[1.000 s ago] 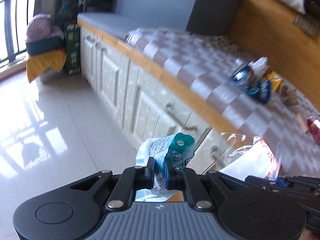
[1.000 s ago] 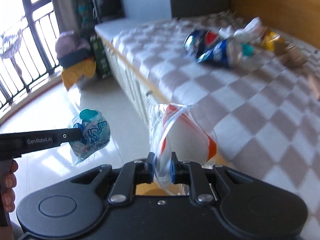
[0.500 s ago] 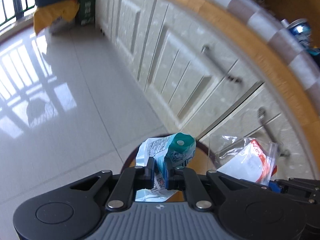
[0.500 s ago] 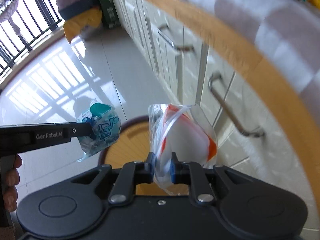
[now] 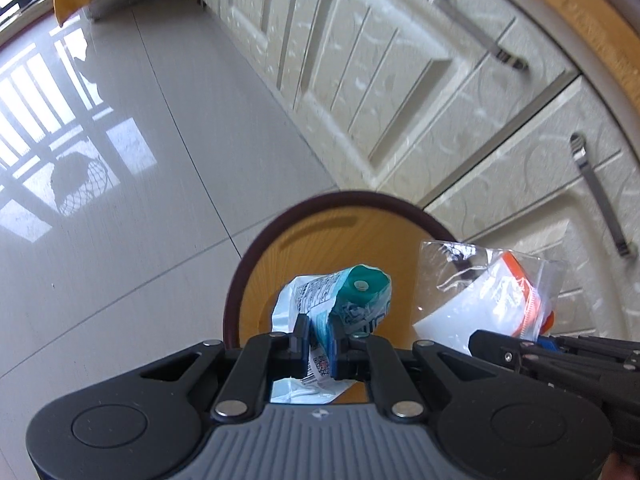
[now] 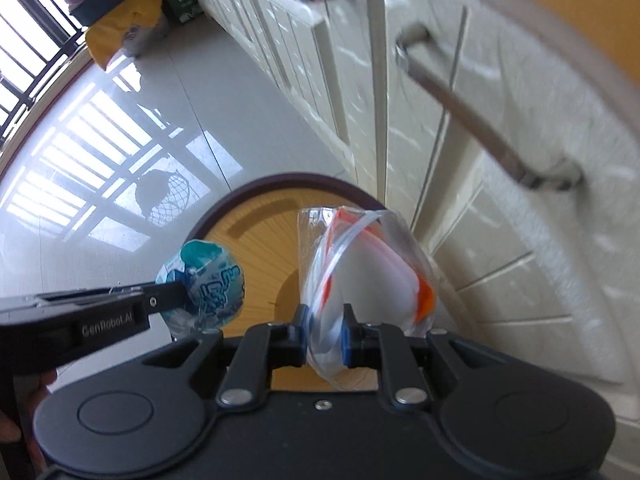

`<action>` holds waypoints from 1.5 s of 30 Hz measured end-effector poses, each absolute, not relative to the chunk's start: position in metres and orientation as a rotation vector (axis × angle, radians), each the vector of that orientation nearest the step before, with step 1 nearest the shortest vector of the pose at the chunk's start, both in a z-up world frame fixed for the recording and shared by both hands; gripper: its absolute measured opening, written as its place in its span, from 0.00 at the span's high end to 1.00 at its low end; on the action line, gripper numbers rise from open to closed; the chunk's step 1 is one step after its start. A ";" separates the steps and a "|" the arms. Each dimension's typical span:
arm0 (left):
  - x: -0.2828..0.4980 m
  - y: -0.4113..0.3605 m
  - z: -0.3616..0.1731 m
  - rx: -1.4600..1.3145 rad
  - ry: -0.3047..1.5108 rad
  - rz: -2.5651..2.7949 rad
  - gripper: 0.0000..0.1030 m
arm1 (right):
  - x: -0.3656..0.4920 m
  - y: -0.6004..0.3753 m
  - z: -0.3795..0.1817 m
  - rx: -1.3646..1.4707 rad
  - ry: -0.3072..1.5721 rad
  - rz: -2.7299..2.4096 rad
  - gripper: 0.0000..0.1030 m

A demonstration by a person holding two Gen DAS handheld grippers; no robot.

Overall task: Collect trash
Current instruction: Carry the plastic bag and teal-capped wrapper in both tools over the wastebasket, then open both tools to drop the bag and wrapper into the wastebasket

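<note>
While above the bin [image 5: 260,264], left gripper [image 5: 318,342] clenched on teal pouch [image 5: 352,300], right gripper [image 6: 325,334] clamped on clear bag [image 6: 360,264] with white and orange contents; both pointing steeply down at the wooden bin with dark rim [image 6: 240,196]. Pouch over the bin's mouth, bag just beside it toward the cabinet [image 5: 400,80], over the rim on that side. Bin on pale tiled floor [image 5: 120,160], just beside the cream cabinet doors with metal handles [image 5: 476,32]. Yellow bundle [image 6: 120,28] well beyond the bin, far along the cabinet
</note>
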State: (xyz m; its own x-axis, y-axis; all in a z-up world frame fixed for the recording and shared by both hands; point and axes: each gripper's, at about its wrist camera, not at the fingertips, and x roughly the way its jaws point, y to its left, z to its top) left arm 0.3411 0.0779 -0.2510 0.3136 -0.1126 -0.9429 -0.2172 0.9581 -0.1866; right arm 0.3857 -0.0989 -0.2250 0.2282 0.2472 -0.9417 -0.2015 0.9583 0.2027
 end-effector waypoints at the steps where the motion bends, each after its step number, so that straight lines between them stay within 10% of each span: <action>1: 0.342 0.078 -0.253 -0.308 1.261 0.071 0.90 | 0.386 -0.099 -0.228 0.047 1.312 0.307 0.84; 25: 0.348 0.075 -0.264 -0.289 1.298 0.064 0.77 | 0.387 -0.104 -0.236 0.101 1.324 0.280 0.73; 39: 0.339 0.080 -0.258 -0.237 1.342 0.071 0.43 | 0.377 -0.118 -0.228 0.073 1.308 0.254 0.65; 45: 0.327 0.087 -0.248 -0.230 1.334 0.107 0.28 | 0.365 -0.124 -0.217 0.039 1.282 0.249 0.45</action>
State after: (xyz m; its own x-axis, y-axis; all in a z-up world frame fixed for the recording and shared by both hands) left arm 0.3267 0.0866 -0.2480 0.2342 -0.0541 -0.9707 -0.2087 0.9724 -0.1045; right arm 0.3651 -0.1245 -0.2175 0.2619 0.2055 -0.9430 -0.1626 0.9725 0.1668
